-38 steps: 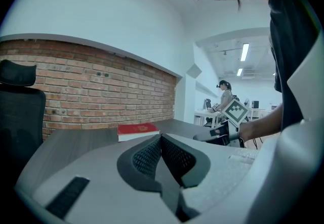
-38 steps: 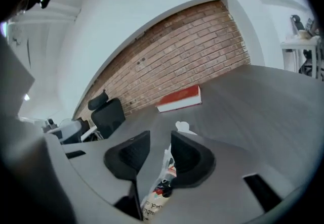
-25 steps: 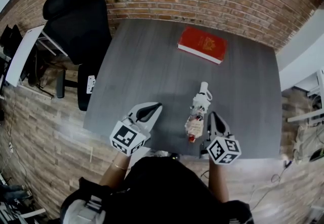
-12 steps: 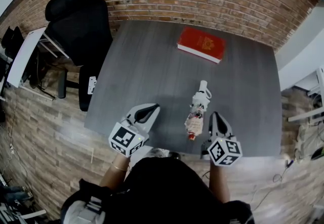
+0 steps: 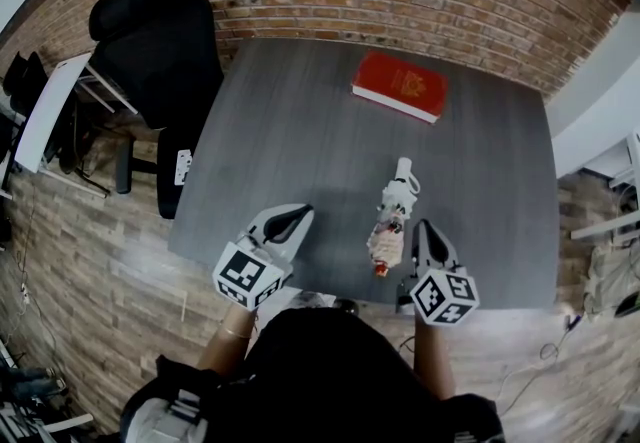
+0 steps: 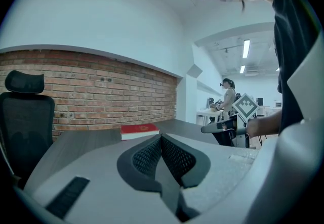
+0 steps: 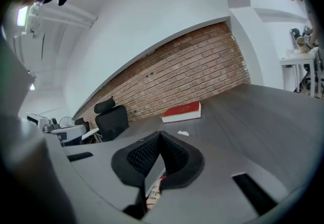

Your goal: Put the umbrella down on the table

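The folded umbrella (image 5: 390, 221), white and patterned with a red end toward me, lies flat on the dark grey table (image 5: 300, 131), near its front edge. My right gripper (image 5: 422, 229) hovers just to the right of it, jaws shut and holding nothing. In the right gripper view a strip of the umbrella (image 7: 153, 193) shows below the shut jaws of the right gripper (image 7: 161, 137), and its white far end (image 7: 183, 133) peeks out beyond them. My left gripper (image 5: 298, 214) is over the table's front left, well clear of the umbrella. The left gripper (image 6: 162, 139) has its pads pressed together on nothing.
A red book (image 5: 400, 86) lies at the back of the table, also visible as the book (image 6: 139, 130) and the book (image 7: 182, 112). A black office chair (image 5: 150, 41) stands at the table's left rear corner. A brick wall runs behind the table.
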### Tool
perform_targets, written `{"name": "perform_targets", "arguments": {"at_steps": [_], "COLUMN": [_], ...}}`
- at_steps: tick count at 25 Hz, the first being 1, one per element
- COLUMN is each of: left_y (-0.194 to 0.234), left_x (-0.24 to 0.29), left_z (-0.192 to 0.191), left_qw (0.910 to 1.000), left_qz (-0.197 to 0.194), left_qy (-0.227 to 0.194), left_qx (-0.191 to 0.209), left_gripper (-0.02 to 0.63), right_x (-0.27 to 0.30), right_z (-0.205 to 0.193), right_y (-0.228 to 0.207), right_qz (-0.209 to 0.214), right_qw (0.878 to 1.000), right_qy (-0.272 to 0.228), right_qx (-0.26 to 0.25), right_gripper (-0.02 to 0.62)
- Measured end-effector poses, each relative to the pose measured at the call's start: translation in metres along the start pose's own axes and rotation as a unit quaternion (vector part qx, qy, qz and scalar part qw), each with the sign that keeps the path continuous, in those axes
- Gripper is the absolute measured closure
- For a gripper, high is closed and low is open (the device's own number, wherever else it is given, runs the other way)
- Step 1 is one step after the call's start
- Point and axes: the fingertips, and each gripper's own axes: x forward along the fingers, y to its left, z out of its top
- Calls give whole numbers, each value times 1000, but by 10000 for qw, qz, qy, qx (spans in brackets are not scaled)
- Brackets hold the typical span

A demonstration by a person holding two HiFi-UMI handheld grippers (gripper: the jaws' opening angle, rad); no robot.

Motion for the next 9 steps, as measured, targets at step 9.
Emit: {"name": "perform_targets", "arguments": {"at_steps": [9], "left_y": [1], "left_x": [-3], "left_z": [-1], "left_qw": [9999], "left_qz": [13], "left_qy": [99], "left_qx": [-99], "left_gripper": [604], "right_x": [2], "right_z": [0], "right_y": [2], "right_qz": [-54], "right_qw": [9999], "right_qy": [91], "right_qx": [-20], "right_gripper": [600]}}
